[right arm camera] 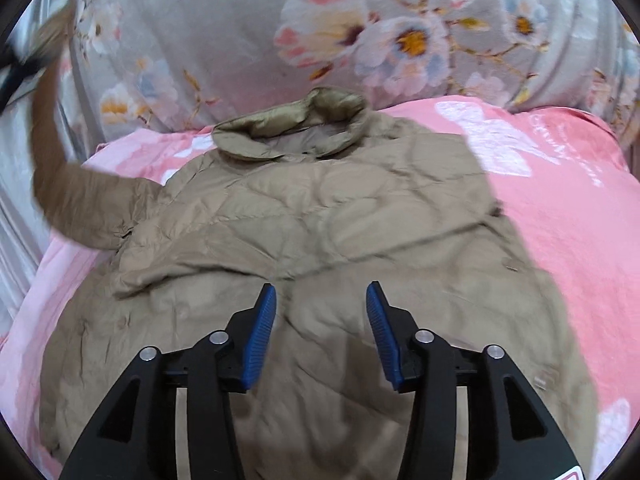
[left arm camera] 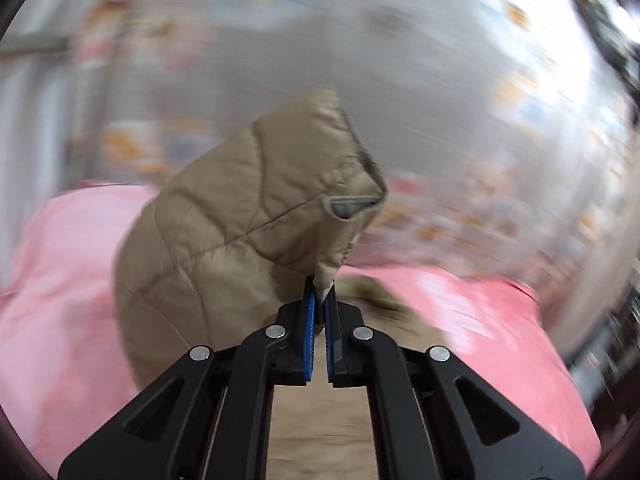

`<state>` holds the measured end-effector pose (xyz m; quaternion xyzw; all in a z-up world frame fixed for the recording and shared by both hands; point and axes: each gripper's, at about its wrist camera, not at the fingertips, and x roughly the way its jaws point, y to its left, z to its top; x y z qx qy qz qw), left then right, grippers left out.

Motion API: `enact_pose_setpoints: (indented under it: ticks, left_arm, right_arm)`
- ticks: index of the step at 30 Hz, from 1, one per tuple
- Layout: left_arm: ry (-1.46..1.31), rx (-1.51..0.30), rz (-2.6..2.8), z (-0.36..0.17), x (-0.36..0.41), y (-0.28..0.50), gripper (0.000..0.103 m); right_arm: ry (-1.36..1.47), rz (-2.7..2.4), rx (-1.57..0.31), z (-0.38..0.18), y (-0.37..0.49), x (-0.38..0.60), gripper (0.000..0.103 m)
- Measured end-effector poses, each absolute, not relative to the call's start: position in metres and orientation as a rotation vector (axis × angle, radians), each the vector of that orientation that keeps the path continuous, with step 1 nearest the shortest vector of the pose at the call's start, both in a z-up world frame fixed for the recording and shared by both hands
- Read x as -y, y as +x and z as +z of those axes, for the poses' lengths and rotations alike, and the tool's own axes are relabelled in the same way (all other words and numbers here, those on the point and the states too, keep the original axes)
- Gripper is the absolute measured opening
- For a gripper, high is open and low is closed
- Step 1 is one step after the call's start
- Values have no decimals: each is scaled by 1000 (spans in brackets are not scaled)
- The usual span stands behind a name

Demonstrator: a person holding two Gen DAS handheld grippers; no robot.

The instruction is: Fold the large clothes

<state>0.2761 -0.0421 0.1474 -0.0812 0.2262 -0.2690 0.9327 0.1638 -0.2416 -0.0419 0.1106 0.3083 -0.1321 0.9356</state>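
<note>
Jacket (right arm camera: 320,240), tan and quilted, lies spread on the pink bed cover (right arm camera: 560,220), collar (right arm camera: 296,128) at the far end from the right gripper (right arm camera: 321,300) and hem running back under it. So the long axis points straight ahead of that gripper, collar to hem. The right gripper hovers over the lower body of the coat, blue pads wide apart, nothing between them.

Over on the far left of that view the sleeve (right arm camera: 52,152) rises up off the bed in a blurred arc, and that is the left gripper's business. The left gripper (left arm camera: 320,300) has its pads pinched close together on the cuff edge of the sleeve (left arm camera: 256,216), which stands up just ahead of it and leans to its left, the open cuff facing right. The blurred background says the gripper is moving.

The next move looks like laying that sleeve across the jacket body, to the left gripper's right. The left gripper is plainly nearer; the right one sits free to hold the body flat. One side panel already lies folded over, so the sleeve would land on top of it.

Beyond the collar a grey floral quilt (right arm camera: 360,40) is piled up. Nothing lies on the coat in the sleeve's path; the puffy fabric may spring back.
</note>
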Motion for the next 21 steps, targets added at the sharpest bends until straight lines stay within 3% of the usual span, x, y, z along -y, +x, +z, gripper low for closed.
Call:
enact_pose_setpoints:
  ticks: [1, 3, 4, 5, 11, 21]
  left_arm:
    - [-142, -479, -592, 143, 69, 270, 4]
    - [-87, -532, -655, 125, 122, 260, 21]
    - [-72, -557, -670, 114, 141, 257, 57]
    - [-72, -581, -678, 98, 159, 251, 85]
    - [-122, -668, -724, 38, 162, 245, 89]
    - [-560, -871, -405, -31, -23, 344, 87]
  right_arm:
    - [228, -289, -625, -41, 154, 247, 49]
    - [238, -321, -620, -40, 137, 258, 52]
    - [247, -331, -620, -40, 131, 264, 53]
    - [260, -339, -623, -41, 123, 271, 53]
    - [343, -327, -613, -36, 105, 302, 63]
    - [565, -231, -635, -30, 162, 346, 71]
